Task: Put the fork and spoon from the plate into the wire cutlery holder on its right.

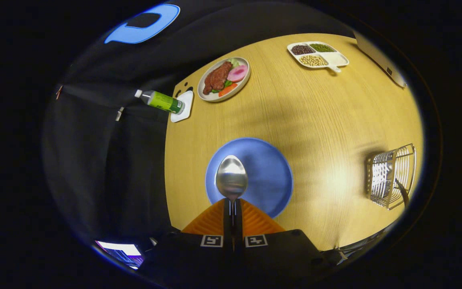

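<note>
One spoon (231, 178) clamped in the tool (233, 208), held above the blue plate (269, 176).
Both fingers were closed tight on the handle, bowl pointing far. Wire cutlery holder (391, 176) sat well right of the plate on the bench (315, 116), a dark handle sticking out of it.

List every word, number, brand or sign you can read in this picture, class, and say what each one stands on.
No text can be read.
Green bottle on the white coaster: its label is too small and blurred.
Gripper, shut on the spoon above the blue plate: two square black-and-white coded markers on its body, patterns and not words.
Lit screen beside the gripper: too blurred.
</note>
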`<state>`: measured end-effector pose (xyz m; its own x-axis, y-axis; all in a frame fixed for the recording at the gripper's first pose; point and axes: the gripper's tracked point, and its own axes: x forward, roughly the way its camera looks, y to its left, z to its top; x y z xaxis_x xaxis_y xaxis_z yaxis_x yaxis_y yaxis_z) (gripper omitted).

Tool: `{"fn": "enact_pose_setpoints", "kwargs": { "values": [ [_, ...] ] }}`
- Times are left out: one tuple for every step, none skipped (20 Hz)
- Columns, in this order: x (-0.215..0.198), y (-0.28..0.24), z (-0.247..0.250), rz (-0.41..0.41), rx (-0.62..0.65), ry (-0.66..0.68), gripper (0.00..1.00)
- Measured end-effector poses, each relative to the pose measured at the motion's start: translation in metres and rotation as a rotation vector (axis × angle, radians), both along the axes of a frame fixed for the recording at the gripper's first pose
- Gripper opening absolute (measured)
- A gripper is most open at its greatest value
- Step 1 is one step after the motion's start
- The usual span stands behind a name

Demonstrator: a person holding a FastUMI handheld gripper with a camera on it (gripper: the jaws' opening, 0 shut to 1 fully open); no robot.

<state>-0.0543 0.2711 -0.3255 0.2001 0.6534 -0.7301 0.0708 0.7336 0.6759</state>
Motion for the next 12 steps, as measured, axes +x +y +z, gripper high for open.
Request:
{"fn": "enact_pose_setpoints", "kwargs": {
  "values": [
    [0.002, -0.012, 0.010, 0.003, -0.001, -0.027, 0.05],
    [0.004, -0.024, 0.018, 0.005, -0.004, -0.052, 0.05],
    [0.005, -0.039, 0.028, 0.002, -0.008, -0.077, 0.05],
    [0.007, -0.050, 0.034, -0.006, -0.009, -0.092, 0.05],
    [0.008, -0.063, 0.039, -0.016, -0.010, -0.104, 0.05],
    [0.009, -0.076, 0.043, -0.026, -0.012, -0.112, 0.05],
    [0.009, -0.091, 0.046, -0.036, -0.016, -0.117, 0.05],
    [0.009, -0.106, 0.047, -0.044, -0.026, -0.119, 0.05],
    [0.007, -0.122, 0.044, -0.047, -0.046, -0.119, 0.05],
    [0.005, -0.137, 0.040, -0.046, -0.073, -0.120, 0.05],
    [0.004, -0.154, 0.033, -0.043, -0.100, -0.112, 0.05],
    [0.000, -0.170, 0.029, -0.040, -0.123, -0.101, 0.05]
  ]
}}
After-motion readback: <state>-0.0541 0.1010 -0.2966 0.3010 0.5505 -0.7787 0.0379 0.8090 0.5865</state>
